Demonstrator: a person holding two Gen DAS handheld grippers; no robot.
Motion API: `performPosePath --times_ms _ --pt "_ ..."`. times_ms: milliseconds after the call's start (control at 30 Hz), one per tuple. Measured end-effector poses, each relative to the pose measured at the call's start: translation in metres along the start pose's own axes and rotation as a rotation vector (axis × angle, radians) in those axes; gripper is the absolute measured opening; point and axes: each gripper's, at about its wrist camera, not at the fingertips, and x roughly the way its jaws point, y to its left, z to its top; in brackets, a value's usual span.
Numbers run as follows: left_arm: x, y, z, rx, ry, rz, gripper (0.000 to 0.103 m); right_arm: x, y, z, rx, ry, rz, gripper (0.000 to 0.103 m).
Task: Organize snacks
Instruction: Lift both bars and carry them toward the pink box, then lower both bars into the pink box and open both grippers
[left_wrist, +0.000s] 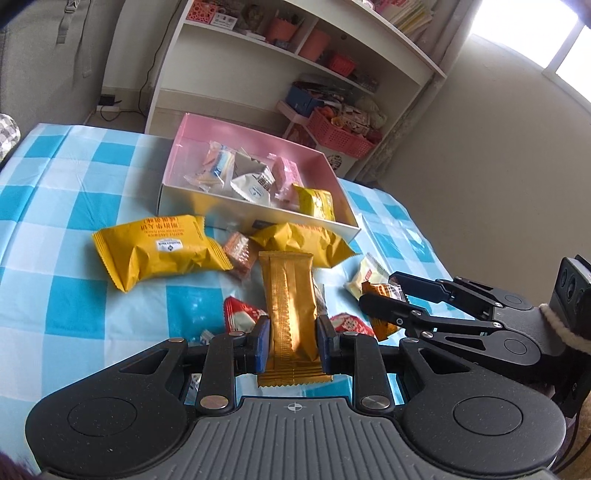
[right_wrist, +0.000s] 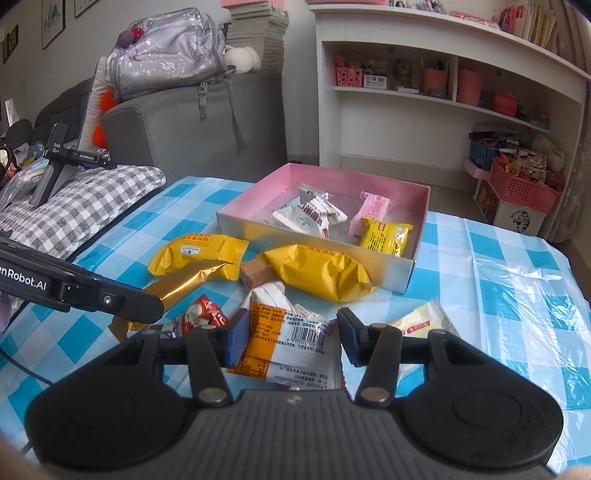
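Left tool (left_wrist: 291, 341) pinches the gold wrapper bar (left_wrist: 290, 306) between both pads, lifted over the checked surface (left_wrist: 55, 221). Right tool (right_wrist: 291, 334) sits spread around the orange-and-white packet (right_wrist: 291, 341), jaws not pressing it. Up at twelve o'clock the pink box (right_wrist: 419, 236) holds several snacks; two yellow packs (right_wrist: 321, 271) lie just before it, one touching its wall.
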Motion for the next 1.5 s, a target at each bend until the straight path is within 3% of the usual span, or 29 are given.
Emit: performPosePath --times_ms 500,933,1267,1500 --pt "0.041 0.024 0.072 0.011 -0.096 0.149 0.024 0.045 -0.025 0.051 0.071 -0.025 -0.04 0.048" --pt "0.124 0.035 0.128 0.183 -0.073 0.322 0.024 0.114 -0.052 0.094 0.129 -0.001 -0.076 0.048" --pt "0.162 0.042 0.143 0.239 -0.066 0.371 0.024 0.156 -0.06 0.117 0.127 0.019 -0.074 0.048" --pt "0.169 0.048 0.146 0.231 -0.078 0.353 0.025 0.168 -0.063 0.12 0.138 0.027 -0.086 0.048"
